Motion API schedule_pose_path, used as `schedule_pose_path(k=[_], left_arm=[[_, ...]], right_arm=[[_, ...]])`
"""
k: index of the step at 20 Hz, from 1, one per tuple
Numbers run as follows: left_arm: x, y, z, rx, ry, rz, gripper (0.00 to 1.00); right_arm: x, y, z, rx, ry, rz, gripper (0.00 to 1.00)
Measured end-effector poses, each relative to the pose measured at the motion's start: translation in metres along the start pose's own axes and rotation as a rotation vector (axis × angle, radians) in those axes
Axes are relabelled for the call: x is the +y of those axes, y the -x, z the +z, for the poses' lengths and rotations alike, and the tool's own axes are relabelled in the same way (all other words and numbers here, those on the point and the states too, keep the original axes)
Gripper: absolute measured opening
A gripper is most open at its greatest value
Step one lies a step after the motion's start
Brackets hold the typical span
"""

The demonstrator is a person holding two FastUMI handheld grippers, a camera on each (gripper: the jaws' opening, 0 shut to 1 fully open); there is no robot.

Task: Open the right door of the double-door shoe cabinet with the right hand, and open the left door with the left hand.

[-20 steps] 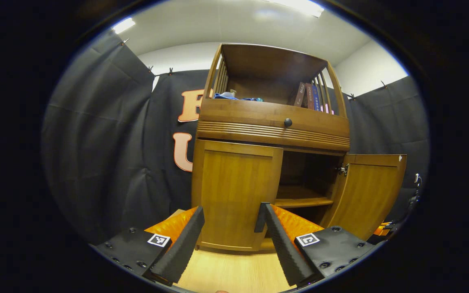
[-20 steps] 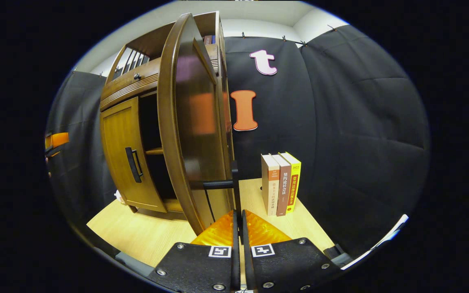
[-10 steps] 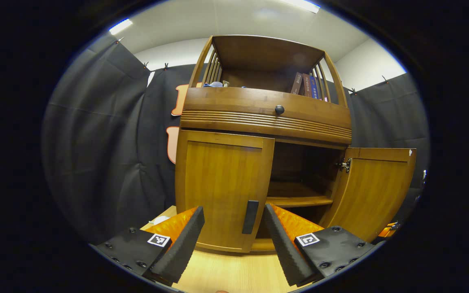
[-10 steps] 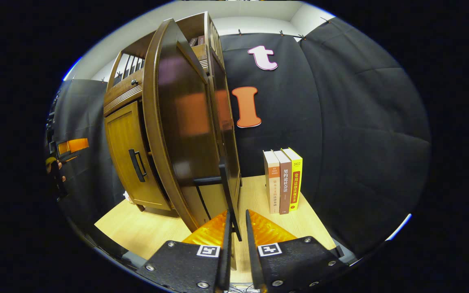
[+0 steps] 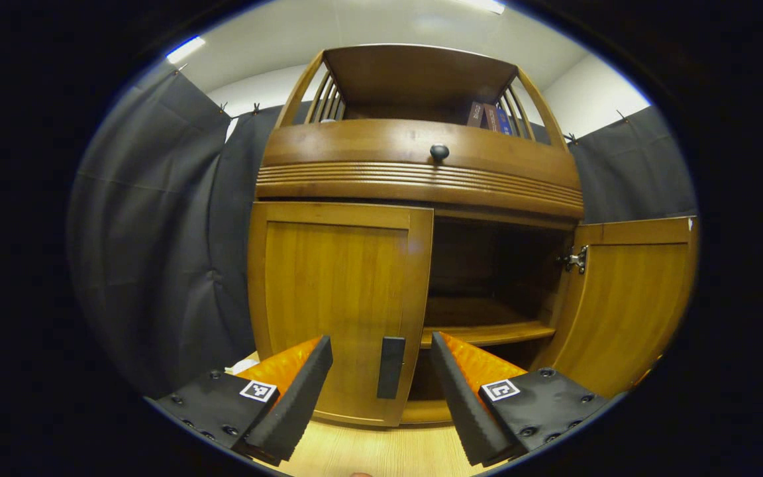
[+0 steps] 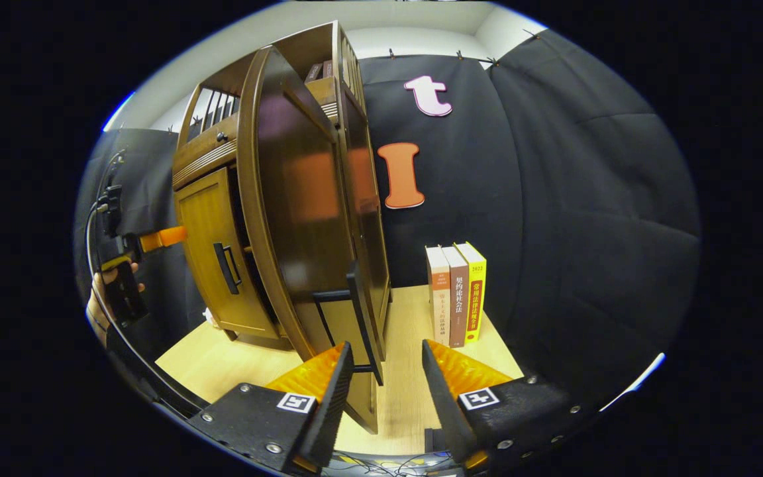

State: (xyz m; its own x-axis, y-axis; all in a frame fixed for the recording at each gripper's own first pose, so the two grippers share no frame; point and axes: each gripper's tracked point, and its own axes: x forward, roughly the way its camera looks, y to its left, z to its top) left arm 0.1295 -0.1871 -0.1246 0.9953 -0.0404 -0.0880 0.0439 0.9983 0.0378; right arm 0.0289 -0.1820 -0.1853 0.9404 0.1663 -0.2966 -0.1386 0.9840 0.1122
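Cabinet (image 5: 421,165) on wooden table (image 6: 222,361). Right door (image 5: 626,298) swung open; left door (image 5: 338,305) closed. Left gripper (image 5: 381,371) spread, handle (image 5: 391,366) between fingers, untouched. Right gripper (image 6: 381,364) parted, right handle (image 6: 363,321) between, free.

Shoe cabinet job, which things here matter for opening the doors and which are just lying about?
Part of the job:
- right door, swung open
- its handle, between the open right gripper fingers
- left door, closed
- its handle, ahead of the open left gripper

Just lying about:
- three upright books on the floor
- books on the top shelf
- drawer knob
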Motion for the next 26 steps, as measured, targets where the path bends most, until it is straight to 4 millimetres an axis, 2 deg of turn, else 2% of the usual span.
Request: schedule_pose_path(k=[1, 3, 5, 6, 7, 8, 9, 10, 11, 12, 13, 15, 16, 17, 24, 25, 26], left_arm=[[0.000, -0.007, -0.007, 0.005, -0.007, 0.000, 0.94], [-0.001, -0.022, -0.020, 0.002, -0.039, 0.008, 0.94], [0.000, -0.037, -0.034, 0.006, -0.057, 0.013, 0.94], [0.002, -0.041, -0.044, 0.016, -0.059, 0.011, 0.94], [0.001, -0.048, -0.054, 0.030, -0.058, 0.013, 0.94], [0.001, -0.055, -0.064, 0.045, -0.052, 0.009, 0.94], [0.001, -0.060, -0.074, 0.066, -0.044, 0.001, 0.94], [0.001, -0.065, -0.081, 0.078, -0.037, -0.006, 0.94], [0.001, -0.070, -0.086, 0.089, -0.030, -0.006, 0.94], [0.002, -0.075, -0.092, 0.102, -0.022, -0.005, 0.94], [0.004, -0.079, -0.098, 0.117, -0.016, -0.003, 0.94], [0.008, -0.086, -0.107, 0.138, -0.002, -0.001, 0.94], [0.007, -0.088, -0.112, 0.146, 0.007, -0.003, 0.94], [0.008, -0.091, -0.114, 0.152, 0.017, -0.004, 0.94], [0.012, -0.096, -0.120, 0.163, 0.009, 0.004, 0.99], [0.014, -0.097, -0.118, 0.157, 0.001, 0.005, 0.92], [0.015, -0.097, -0.116, 0.153, -0.014, 0.007, 0.93]], right_arm=[[0.000, 0.001, 0.002, -0.001, 0.005, -0.002, 0.74], [0.000, 0.005, 0.008, -0.011, -0.006, -0.005, 0.73], [-0.002, 0.011, 0.013, -0.025, -0.017, -0.019, 0.82], [-0.005, 0.014, 0.016, -0.032, -0.016, -0.032, 0.78], [-0.007, 0.016, 0.017, -0.038, -0.015, -0.046, 0.85], [-0.009, 0.018, 0.020, -0.043, -0.016, -0.056, 0.82], [-0.011, 0.021, 0.022, -0.047, -0.019, -0.064, 0.83], [-0.012, 0.022, 0.024, -0.051, -0.022, -0.073, 0.92], [-0.014, 0.023, 0.025, -0.055, -0.022, -0.084, 0.87], [-0.019, 0.025, 0.027, -0.060, -0.021, -0.100, 0.96], [-0.022, 0.027, 0.030, -0.067, -0.021, -0.115, 0.96], [-0.027, 0.029, 0.035, -0.082, -0.023, -0.144, 0.99], [-0.030, 0.032, 0.039, -0.093, -0.025, -0.159, 0.93], [-0.031, 0.033, 0.043, -0.102, -0.026, -0.170, 0.99], [-0.033, 0.043, 0.053, -0.124, -0.025, -0.220, 0.99], [-0.033, 0.045, 0.054, -0.125, -0.025, -0.225, 0.99], [-0.033, 0.046, 0.055, -0.128, -0.029, -0.230, 0.99]])
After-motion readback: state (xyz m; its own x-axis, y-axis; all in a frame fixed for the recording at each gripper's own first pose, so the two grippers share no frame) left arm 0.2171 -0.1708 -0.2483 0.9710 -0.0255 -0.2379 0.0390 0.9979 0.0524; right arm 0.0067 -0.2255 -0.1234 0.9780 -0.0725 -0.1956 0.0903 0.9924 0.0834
